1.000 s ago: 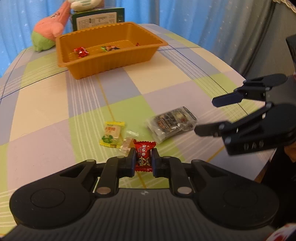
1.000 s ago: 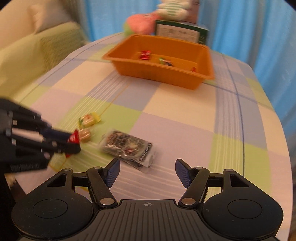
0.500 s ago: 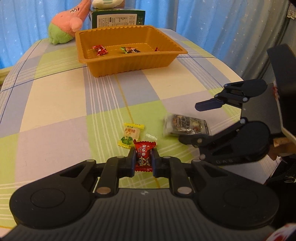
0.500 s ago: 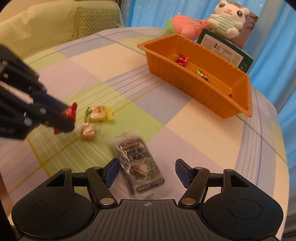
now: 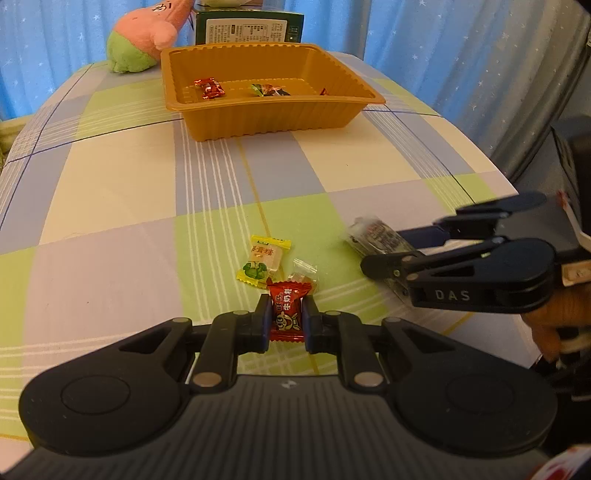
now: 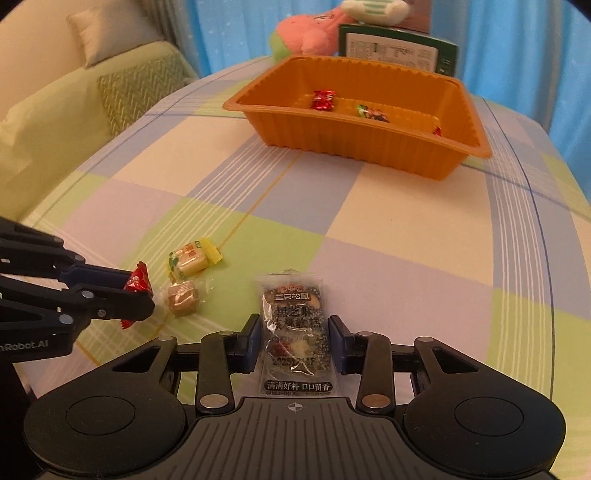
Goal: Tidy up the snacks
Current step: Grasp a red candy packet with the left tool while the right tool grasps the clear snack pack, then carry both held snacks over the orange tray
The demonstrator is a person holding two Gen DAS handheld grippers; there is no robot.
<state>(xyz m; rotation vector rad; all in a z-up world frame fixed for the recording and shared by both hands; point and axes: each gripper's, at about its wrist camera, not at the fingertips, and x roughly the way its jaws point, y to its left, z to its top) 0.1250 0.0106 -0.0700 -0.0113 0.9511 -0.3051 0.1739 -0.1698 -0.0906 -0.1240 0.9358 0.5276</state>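
- Blue star-print curtains [image 5: 424, 55] hang behind a table [image 5: 110, 184] covered with a checked cloth in pale green, lilac and cream.
- Left tool [image 5: 287, 320]: pads closed on a red candy [image 5: 288, 314]. The glossy wrapper carries white Chinese characters and a cartoon face; the text is too small to read reliably.
- Right tool [image 6: 295, 341]: the pads [image 6: 252, 341] bracket a dark snack packet [image 6: 295, 332] that lies flat on the cloth. Whether the pads touch the packet cannot be told. The right tool body reads "DAS" in the left wrist view.
- Packet print: "三只松鼠" at the top, "满满好料 口口留香" along the bottom band. The film is clear at the edges with crimped ends.
- Loose on the cloth near the left tool: a yellow candy [image 5: 264, 260] with a green leaf print, and a brown cube candy [image 6: 181, 298] in clear film, just beside each other.
- Orange tray [image 5: 273, 114]: rectangular, ribbed plastic walls, flat rim, at the far end of the table. Contents: a red foil candy [image 5: 209, 88], a green-and-dark wrapped candy [image 5: 269, 90], and a red piece at the right end.
- Behind the tray: a green box [image 5: 249, 29] with a white printed label, illegible, and a pink-and-green plush toy [image 5: 144, 37].
- Left tool frame reads "nRobot.AI" in the right wrist view.
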